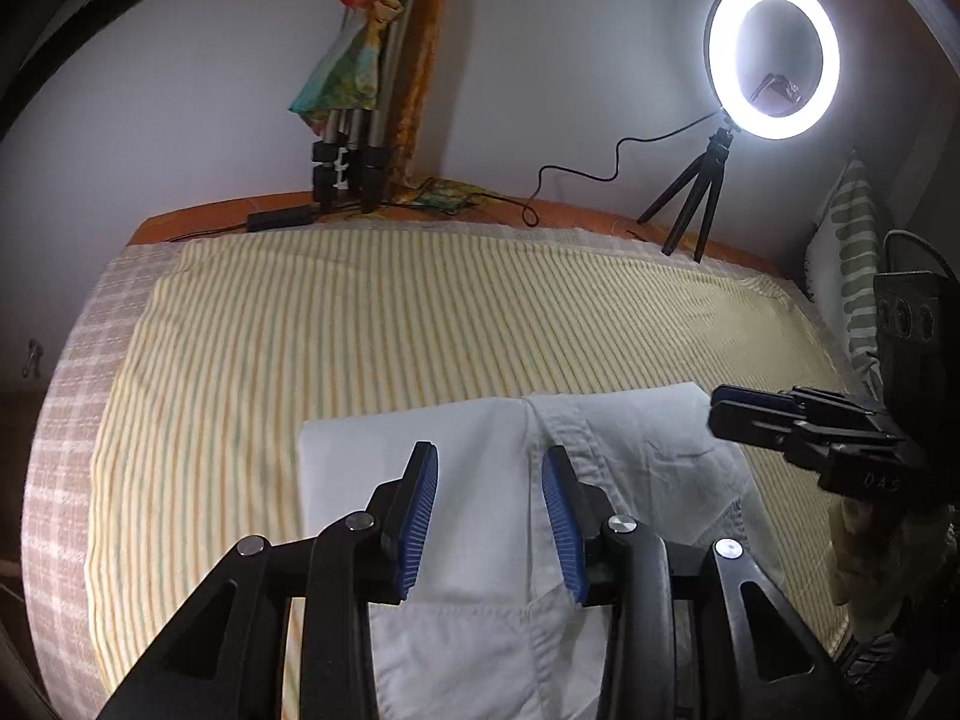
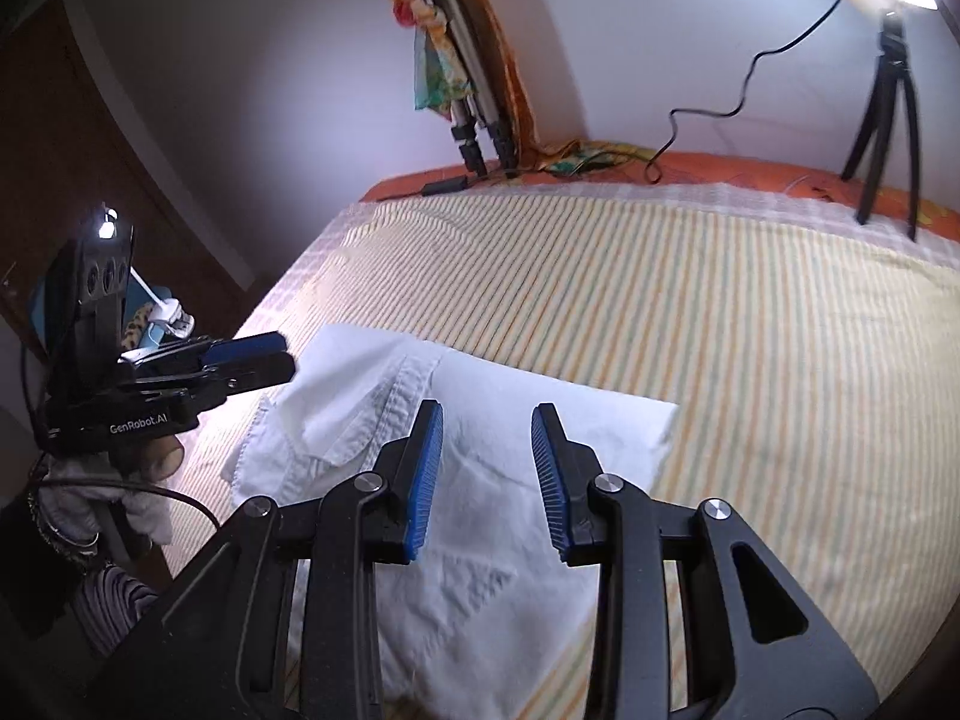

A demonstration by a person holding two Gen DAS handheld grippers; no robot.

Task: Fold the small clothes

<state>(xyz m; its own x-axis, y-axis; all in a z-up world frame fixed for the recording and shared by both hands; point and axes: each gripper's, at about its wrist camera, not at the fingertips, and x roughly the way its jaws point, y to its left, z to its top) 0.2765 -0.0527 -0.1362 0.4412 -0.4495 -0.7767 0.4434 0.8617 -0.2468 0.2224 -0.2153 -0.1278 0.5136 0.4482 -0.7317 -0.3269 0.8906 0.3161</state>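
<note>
Blue pads (image 1: pixel 414 516) of left gripper (image 1: pixel 489 516) apart, holding nothing, right over white shirt (image 1: pixel 480 480) on striped sheet (image 1: pixel 360 330). Shirt long from near to far. Right gripper (image 2: pixel 487 480) apart too, equally near.

Bed against a pale wall, lit from one corner

A lit ring light (image 1: pixel 774 57) on a small tripod (image 1: pixel 690 204) stands beside a striped sheet (image 1: pixel 420 324); folded tripod legs (image 1: pixel 354 150) lean against the wall.
</note>
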